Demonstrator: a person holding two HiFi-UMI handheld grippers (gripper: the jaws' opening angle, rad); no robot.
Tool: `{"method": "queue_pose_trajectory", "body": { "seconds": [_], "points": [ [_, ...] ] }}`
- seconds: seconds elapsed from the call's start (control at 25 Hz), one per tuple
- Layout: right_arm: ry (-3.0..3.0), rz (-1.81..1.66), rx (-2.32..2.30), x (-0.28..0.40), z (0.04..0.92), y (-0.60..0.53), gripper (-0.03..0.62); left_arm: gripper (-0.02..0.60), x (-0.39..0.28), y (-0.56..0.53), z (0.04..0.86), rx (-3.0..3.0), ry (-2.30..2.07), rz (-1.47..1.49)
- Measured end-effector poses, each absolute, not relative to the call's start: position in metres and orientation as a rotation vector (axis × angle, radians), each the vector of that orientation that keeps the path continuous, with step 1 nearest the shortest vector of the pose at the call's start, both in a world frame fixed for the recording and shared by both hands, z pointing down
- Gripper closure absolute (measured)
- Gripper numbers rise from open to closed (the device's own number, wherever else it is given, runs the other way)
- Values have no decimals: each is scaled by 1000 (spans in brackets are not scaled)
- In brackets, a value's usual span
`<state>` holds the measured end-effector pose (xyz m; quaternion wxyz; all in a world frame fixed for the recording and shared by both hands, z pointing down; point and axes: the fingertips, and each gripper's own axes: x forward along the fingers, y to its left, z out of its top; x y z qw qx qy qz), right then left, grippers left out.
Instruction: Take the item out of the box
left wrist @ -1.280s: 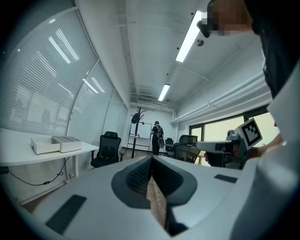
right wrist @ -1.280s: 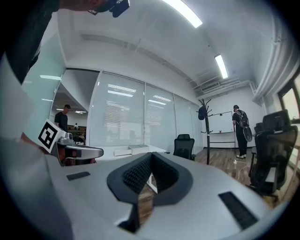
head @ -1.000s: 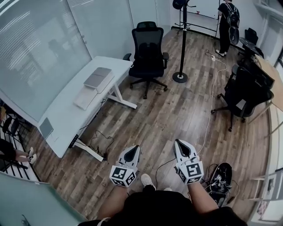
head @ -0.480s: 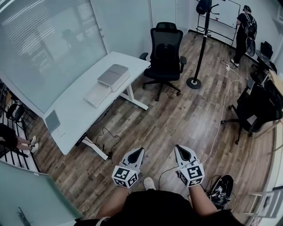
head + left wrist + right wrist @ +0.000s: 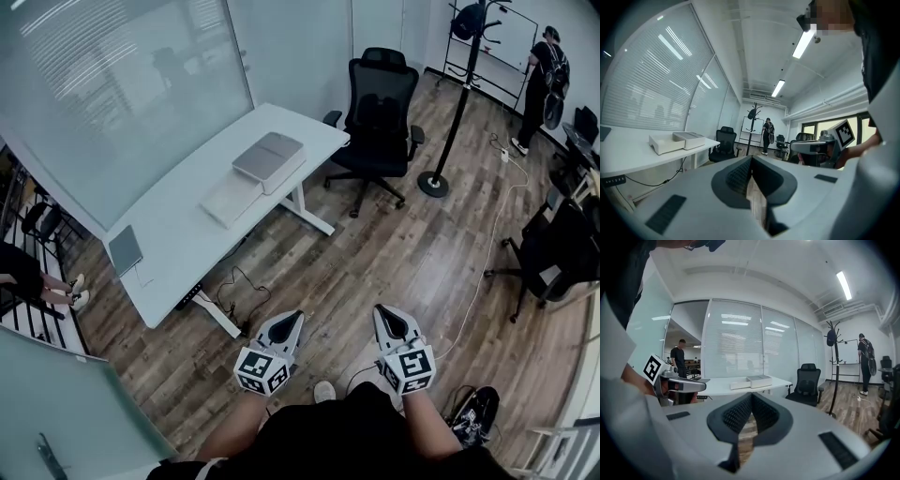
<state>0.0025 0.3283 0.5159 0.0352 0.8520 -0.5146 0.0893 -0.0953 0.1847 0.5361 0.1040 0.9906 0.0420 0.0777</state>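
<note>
Head view: my left gripper (image 5: 296, 316), right gripper (image 5: 382, 310) pinched shut, empty. Only right gripper view: standing person (image 5: 679, 357) behind glass. Vs 1s ago, box (image 5: 269, 161) further right in frame.

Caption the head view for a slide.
Left gripper and right gripper, shut and empty, above wood floor; box lies on white desk.

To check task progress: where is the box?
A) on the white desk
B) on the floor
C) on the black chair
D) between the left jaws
A: the box lies on the white desk, while the left gripper and right gripper are shut, far from it.
</note>
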Motion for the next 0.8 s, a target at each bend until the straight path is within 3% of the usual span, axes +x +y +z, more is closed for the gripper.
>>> {"method": "queue_pose_trajectory", "body": {
  "seconds": [0.44, 0.8],
  "points": [
    [-1690, 185, 2545, 14, 511, 275, 588, 568, -97, 138, 526, 2969, -25, 182],
    [-1776, 78, 2560, 73, 477, 225, 588, 568, -51, 86, 498, 3033, -199, 127]
  ]
}}
